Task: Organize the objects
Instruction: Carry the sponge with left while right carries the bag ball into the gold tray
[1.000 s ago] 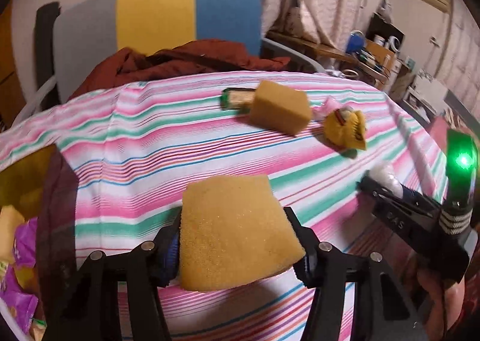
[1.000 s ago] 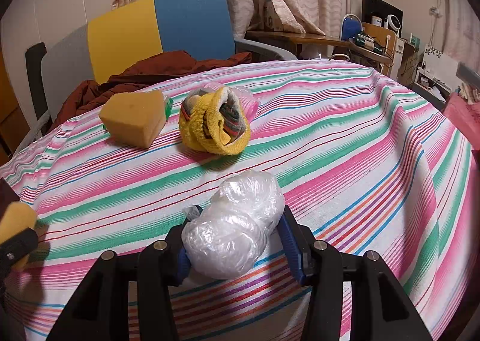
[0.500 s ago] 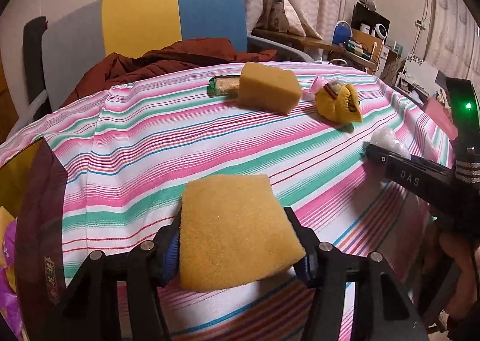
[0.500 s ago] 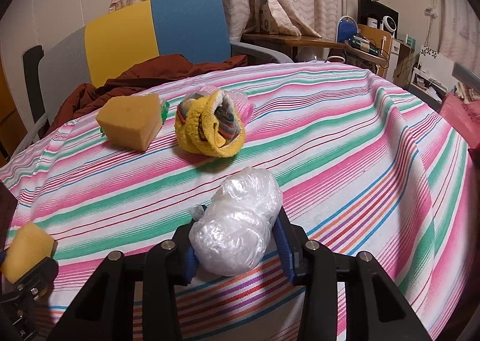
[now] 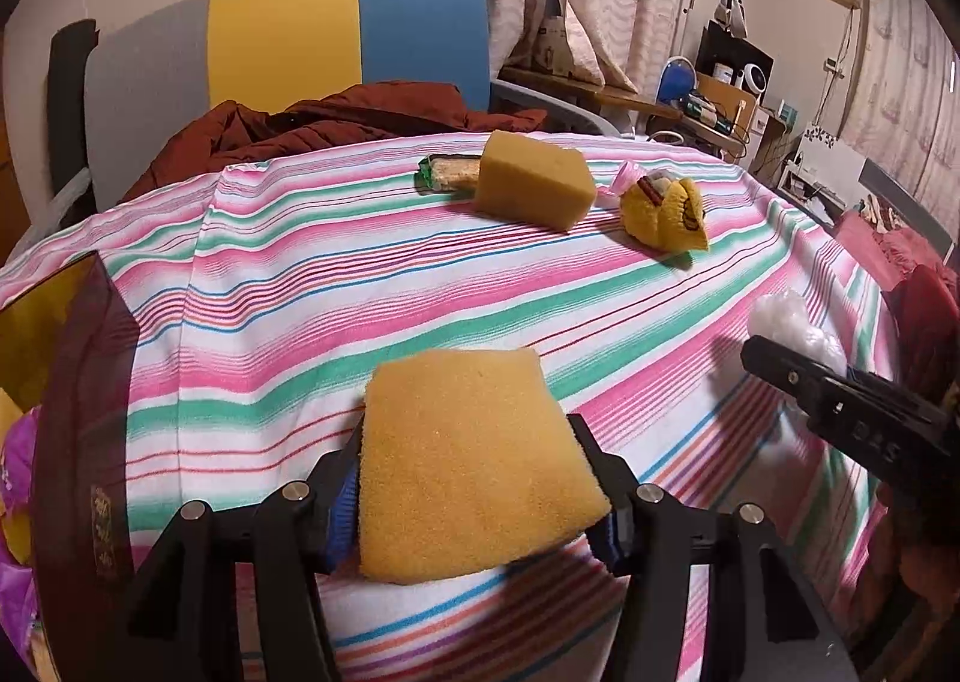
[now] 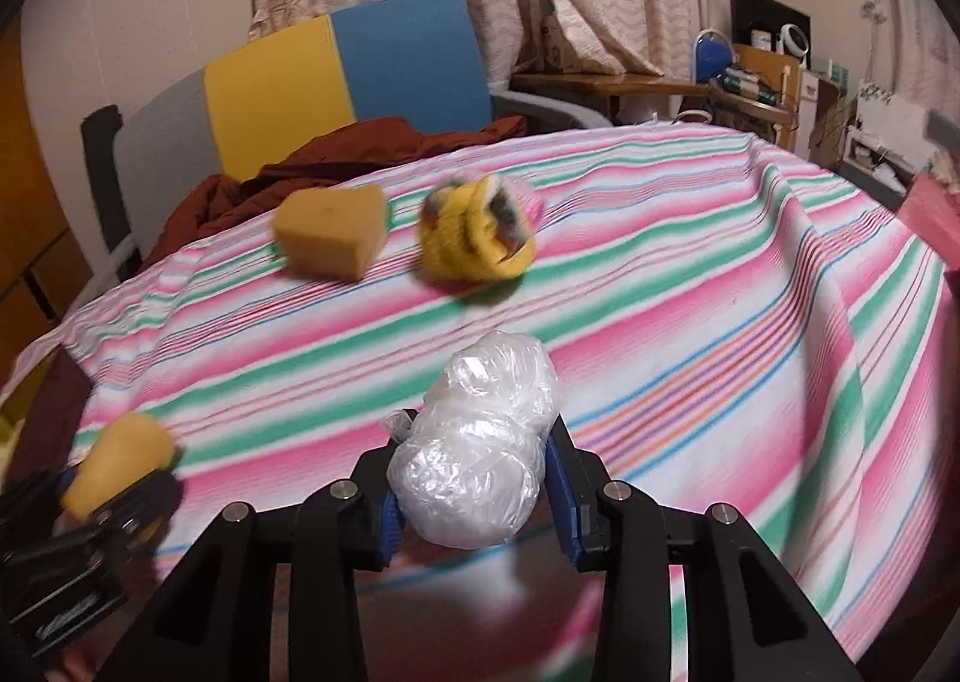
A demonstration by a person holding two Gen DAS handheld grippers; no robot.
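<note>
Sponge [image 5: 474,460] clamped in left tool [image 5: 474,508]; plastic-wrap bundle [image 6: 480,460] clamped in right tool [image 6: 477,502], both above striped desk [image 5: 300,286].

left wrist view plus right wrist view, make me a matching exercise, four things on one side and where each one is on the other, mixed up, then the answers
Things:
1. flat sponge
2. plastic bag ball
3. block sponge
4. snack bar

Places:
A. on the striped cloth, beside the yellow sock bundle
B. held in the right gripper
C. partly hidden behind the block sponge
D. held in the left gripper

Pairs: 1-D, 2-B, 3-A, 4-C
</note>
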